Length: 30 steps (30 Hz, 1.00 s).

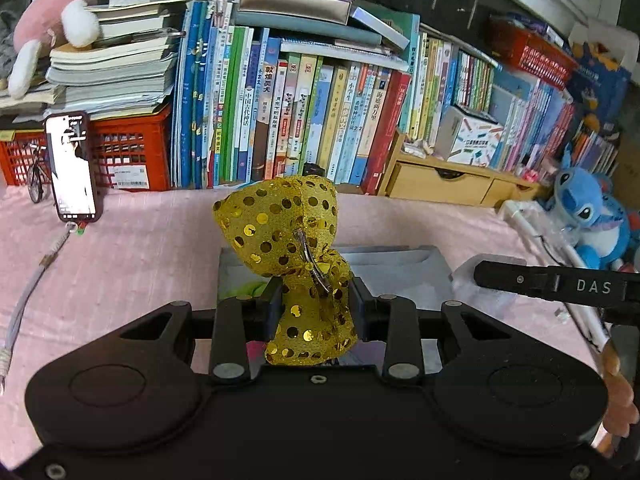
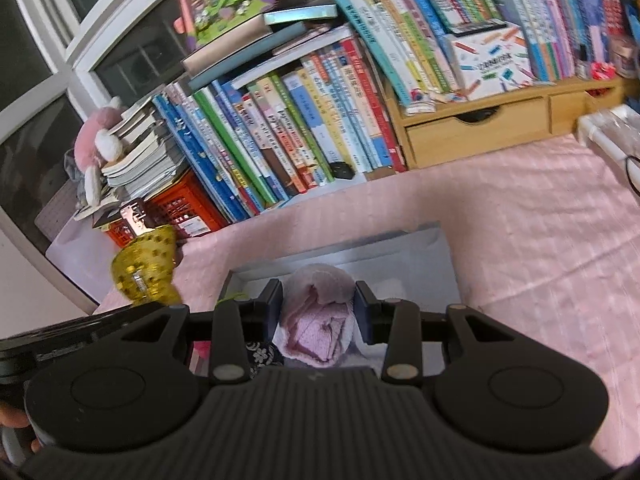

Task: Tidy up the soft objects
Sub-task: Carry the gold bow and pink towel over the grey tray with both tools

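1. Between the left gripper's (image 1: pixel 316 304) fingers: gold sequin bow (image 1: pixel 296 264), pinched low on its lower lobe. Most of the bow stands above the pads, with a metal clip (image 1: pixel 314 268) running down its middle. Risk: slick, thin fabric, top-heavy hold. Any quick swing could let it creep out of the pinch.
2. Between the right gripper's (image 2: pixel 318 308) fingers: rolled pink cloth (image 2: pixel 320 320), clamped across its width, with the free end bulging past the tips. Risk: the roll could loosen and a layer slide out, leaving the pads on only part of it.
3. Under both sets of fingers: grey box (image 2: pixel 420 256) on the pink cover (image 2: pixel 520 240), already holding a few soft bits (green, dark patterned) near the pads. Risk: a release short of the rim puts the item on the cover; a low pass could snag the box wall or drag out what's inside.
4. Just beside the left fingers, on the right: the other gripper's black finger. Both tools crowd the same box, so knocking each other is my main worry. A bump could twist the bow out.
5. Beyond the fingertips: leaning books (image 1: pixel 280 112), phone (image 1: pixel 72 168) propped on a red crate (image 1: pixel 128 152). Overreach could tip the phone.
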{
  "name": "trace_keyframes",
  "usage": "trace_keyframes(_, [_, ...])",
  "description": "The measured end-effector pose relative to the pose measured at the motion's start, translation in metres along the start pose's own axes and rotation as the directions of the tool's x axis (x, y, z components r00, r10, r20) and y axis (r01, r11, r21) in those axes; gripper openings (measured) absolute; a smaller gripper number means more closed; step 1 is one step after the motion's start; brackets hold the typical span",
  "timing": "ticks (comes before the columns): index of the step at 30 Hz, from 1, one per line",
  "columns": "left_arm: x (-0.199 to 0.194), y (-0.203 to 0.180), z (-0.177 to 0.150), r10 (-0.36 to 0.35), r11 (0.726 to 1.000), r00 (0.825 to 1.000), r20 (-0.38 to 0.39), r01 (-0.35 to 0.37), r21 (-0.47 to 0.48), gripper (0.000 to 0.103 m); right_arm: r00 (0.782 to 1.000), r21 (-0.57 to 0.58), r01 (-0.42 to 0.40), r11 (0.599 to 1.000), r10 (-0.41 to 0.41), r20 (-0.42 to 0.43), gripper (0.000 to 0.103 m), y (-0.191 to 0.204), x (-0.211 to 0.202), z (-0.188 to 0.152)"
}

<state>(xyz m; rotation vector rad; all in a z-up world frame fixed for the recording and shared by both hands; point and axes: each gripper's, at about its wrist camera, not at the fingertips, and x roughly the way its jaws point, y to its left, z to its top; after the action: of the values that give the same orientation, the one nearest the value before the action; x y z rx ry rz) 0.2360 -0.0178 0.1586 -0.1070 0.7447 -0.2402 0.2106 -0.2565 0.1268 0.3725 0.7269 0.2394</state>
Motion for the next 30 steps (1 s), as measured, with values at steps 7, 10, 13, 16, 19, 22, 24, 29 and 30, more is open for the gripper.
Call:
trace_keyframes(7, [0.031,-0.011,0.013,0.015,0.999,0.999,-0.034,-0.015,0.029,0.033,1.0,-0.097,-0.007,0.995,0.009,0.02,0.043,0.018,0.018,0.006])
trace_keyframes(10, [0.045,-0.012,0.019,-0.001,1.0,0.999,-0.052,0.002,0.02,0.033,1.0,-0.126,-0.016,0.992,0.016,0.005,0.043,0.023,0.029,0.007])
trace_keyframes(13, [0.061,-0.011,0.023,-0.003,1.0,0.997,-0.077,0.004,0.009,0.033,1.0,-0.144,-0.017,0.989,0.016,-0.012,0.043,0.027,0.04,0.007])
trace_keyframes(16, [0.075,-0.008,0.027,0.01,1.0,0.996,-0.094,-0.009,0.006,0.033,1.0,-0.157,-0.003,0.988,-0.001,-0.025,0.043,0.029,0.052,0.007])
trace_keyframes(19, [0.09,-0.003,0.029,0.019,1.0,0.992,-0.122,-0.019,0.004,0.033,0.999,-0.169,0.015,0.985,-0.021,-0.031,0.043,0.027,0.066,0.007])
trace_keyframes(22, [0.105,-0.001,0.029,0.018,1.0,0.988,-0.153,-0.017,0.006,0.033,0.997,-0.18,0.042,0.983,-0.052,-0.049,0.043,0.024,0.08,0.006])
trace_keyframes(24, [0.113,0.001,0.029,0.009,1.0,0.985,-0.17,-0.009,-0.003,0.033,0.996,-0.184,0.056,0.981,-0.068,-0.058,0.043,0.022,0.089,0.006])
trace_keyframes(29, [0.129,0.005,0.029,-0.003,1.0,0.98,-0.201,0.0,-0.013,0.033,0.993,-0.19,0.067,0.979,-0.085,-0.086,0.043,0.019,0.109,0.004])
trace_keyframes(30, [0.13,0.006,0.028,-0.003,1.0,0.979,-0.205,0.001,-0.01,0.033,0.992,-0.192,0.067,0.979,-0.086,-0.09,0.043,0.019,0.112,0.004])
